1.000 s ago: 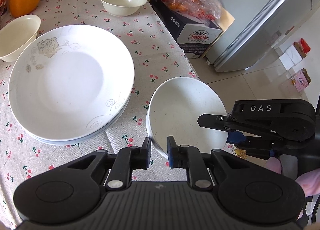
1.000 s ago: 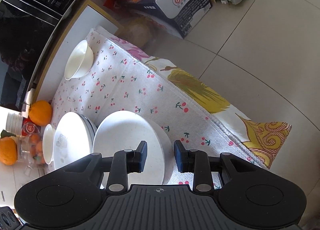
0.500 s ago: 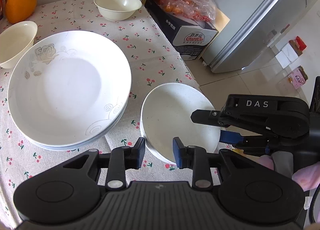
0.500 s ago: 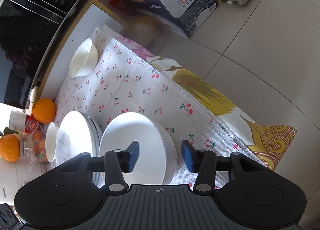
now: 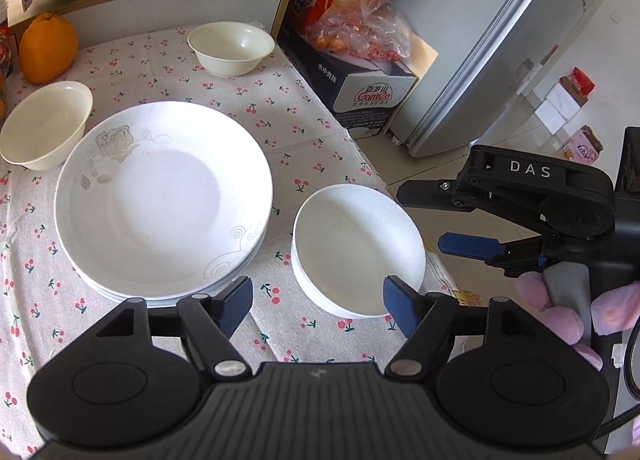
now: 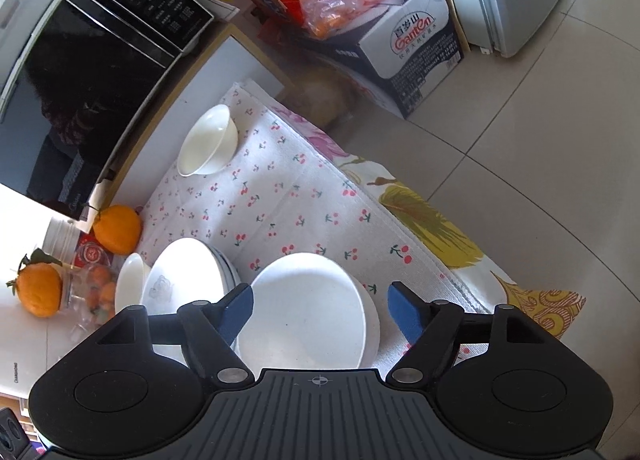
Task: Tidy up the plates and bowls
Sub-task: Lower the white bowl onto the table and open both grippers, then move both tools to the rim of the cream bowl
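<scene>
Near the right edge of the surface point(image 5: 168, 60) sits the white bowl point(image 5: 356, 248), upright, plain and glossy, just beside the stacked plates point(image 5: 160, 196) with their grey rose print. My left gripper point(image 5: 318, 302) hovers over it with fingers spread wide, gripping nothing; my right gripper point(image 6: 320, 310) is likewise released above it. I judge I am between steps: next I must gather a cream bowl point(image 5: 230, 46) from the far edge, pinching its rim squarely so it cannot slip.
</scene>
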A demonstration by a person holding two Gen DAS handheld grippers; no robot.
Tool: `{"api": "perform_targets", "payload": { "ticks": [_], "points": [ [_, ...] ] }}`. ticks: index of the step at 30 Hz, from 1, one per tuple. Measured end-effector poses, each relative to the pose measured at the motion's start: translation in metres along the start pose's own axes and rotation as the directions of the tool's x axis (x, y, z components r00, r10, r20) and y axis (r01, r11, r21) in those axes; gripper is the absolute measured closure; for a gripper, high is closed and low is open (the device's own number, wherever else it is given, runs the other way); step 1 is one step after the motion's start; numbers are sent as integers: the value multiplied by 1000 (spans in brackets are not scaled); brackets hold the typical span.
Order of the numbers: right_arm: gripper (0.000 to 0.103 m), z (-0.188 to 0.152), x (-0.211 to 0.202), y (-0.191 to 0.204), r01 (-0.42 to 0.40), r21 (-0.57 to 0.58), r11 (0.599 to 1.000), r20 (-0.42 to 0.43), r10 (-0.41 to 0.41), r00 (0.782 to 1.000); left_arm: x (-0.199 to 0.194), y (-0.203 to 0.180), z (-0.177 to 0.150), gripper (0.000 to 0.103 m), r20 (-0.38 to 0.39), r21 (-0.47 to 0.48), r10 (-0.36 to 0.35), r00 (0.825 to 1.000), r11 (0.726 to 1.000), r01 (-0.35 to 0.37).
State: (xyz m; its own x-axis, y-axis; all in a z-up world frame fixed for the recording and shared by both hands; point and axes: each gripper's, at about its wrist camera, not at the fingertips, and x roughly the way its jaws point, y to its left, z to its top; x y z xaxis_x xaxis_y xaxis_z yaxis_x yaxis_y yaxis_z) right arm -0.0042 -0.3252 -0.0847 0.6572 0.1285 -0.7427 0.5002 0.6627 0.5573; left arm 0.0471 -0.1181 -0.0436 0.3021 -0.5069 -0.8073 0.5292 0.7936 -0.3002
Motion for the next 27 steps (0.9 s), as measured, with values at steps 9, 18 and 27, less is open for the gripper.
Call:
{"api": "perform_targets", "payload": {
  "ticks": [9,18,27],
  "points": [
    [18,0,-9,35,-52,-88,995,74,59,996,-41,33,13,11,127,-20,109,986,994,-108],
    [13,1,6,92,-48,-226,973,98,71,993,-57,82,28,3,219,-137,257,941,963,-231],
    [10,-4,51,145,-77,-341,937,70,107,992,-44,129,35,1,232,-224,331,915,933,-281]
  ]
}}
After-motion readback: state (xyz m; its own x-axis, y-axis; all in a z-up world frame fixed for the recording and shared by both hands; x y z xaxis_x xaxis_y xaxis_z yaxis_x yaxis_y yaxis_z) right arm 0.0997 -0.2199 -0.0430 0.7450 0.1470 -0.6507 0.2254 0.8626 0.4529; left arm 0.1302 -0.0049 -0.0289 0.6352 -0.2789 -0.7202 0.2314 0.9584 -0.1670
